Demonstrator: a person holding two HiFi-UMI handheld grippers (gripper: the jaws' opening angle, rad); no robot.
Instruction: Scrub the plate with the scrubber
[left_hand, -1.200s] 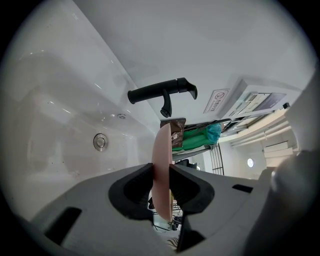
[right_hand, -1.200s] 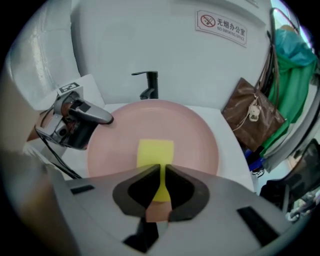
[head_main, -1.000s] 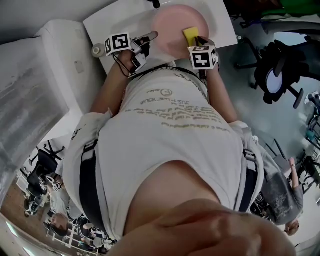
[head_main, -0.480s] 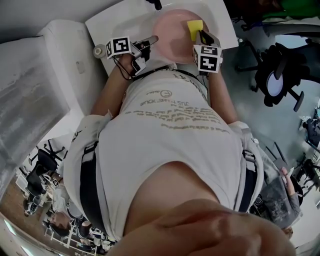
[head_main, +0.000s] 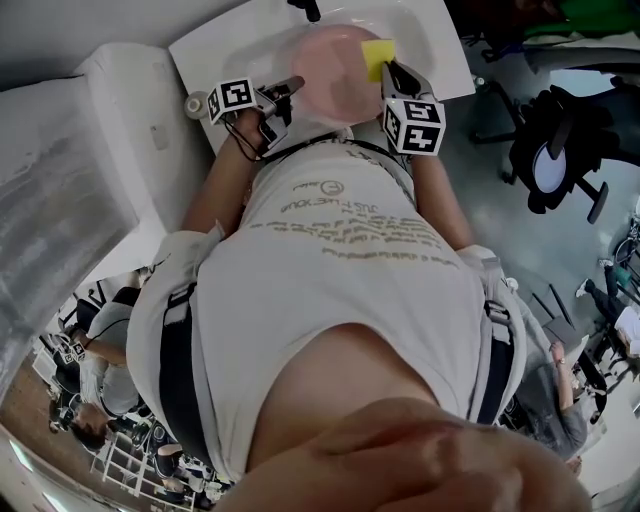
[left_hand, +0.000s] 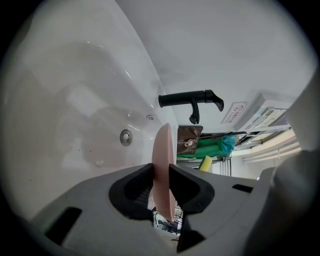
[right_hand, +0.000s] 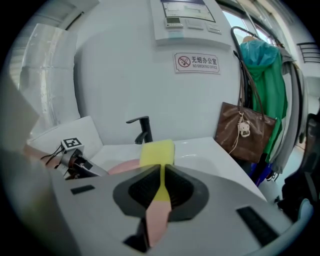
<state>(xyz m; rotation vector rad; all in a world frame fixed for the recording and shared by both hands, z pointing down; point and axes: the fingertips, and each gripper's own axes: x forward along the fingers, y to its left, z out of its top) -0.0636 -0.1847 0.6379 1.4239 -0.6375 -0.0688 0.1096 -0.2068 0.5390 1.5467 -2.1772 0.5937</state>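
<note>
A pink plate (head_main: 335, 72) is held over the white sink (head_main: 225, 40). In the left gripper view the plate (left_hand: 163, 150) stands edge-on, and my left gripper (left_hand: 160, 186) is shut on its near rim. That left gripper (head_main: 283, 90) shows at the plate's left edge in the head view. My right gripper (right_hand: 161, 189) is shut on a yellow scrubber (right_hand: 157, 152) whose lower end looks pinkish. From above, the scrubber (head_main: 377, 55) lies against the plate's right side with the right gripper (head_main: 393, 72) just behind it. Part of the plate (right_hand: 124, 168) shows under the scrubber.
A black faucet (left_hand: 192, 101) stands at the sink's back and a drain (left_hand: 125, 136) sits in the basin. A brown bag (right_hand: 243, 132) and green cloth (right_hand: 265, 90) hang at the right. A small round object (head_main: 195, 101) sits on the counter. An office chair (head_main: 555, 150) stands on the floor.
The right gripper has carried the scrubber farther up the plate's right side and rolled. The left gripper and the plate have shifted slightly left and down.
</note>
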